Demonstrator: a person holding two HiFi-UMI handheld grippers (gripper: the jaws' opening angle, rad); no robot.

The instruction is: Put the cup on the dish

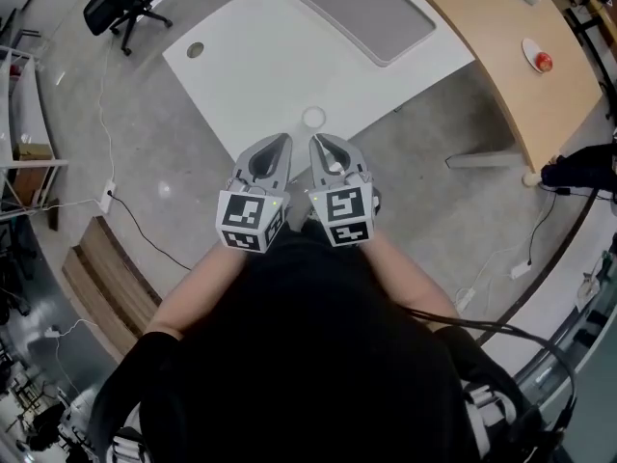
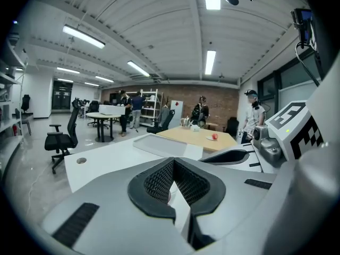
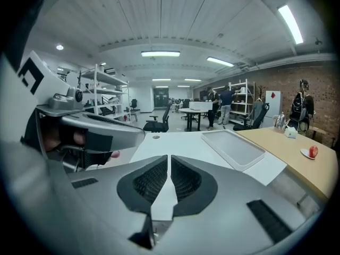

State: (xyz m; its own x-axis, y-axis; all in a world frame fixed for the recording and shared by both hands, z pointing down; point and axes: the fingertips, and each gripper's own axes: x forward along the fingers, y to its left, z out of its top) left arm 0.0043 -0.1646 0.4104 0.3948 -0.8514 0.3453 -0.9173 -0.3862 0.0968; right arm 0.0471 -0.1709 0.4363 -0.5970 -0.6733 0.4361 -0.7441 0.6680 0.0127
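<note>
Left gripper (image 1: 281, 143) and right gripper (image 1: 318, 143), mid-frame, are both clenched on nothing; pushed unopened at the small white round cup (image 1: 313, 117) just above, they could topple it

Grippers: two, left gripper (image 1: 281, 143) and right gripper (image 1: 319, 145). Marker cubes (image 1: 249, 220): two, one per gripper. Tables: two, white table (image 1: 260, 66) and wooden table (image 1: 482, 17). Cup (image 1: 313, 117): one. Dish (image 1: 531, 48): one, bearing one red round object (image 1: 544, 62). Gray tray (image 1: 364, 10): one. Office chair (image 1: 130, 3), head view: one. Background people (image 2: 137, 104), left gripper view: four.
</note>
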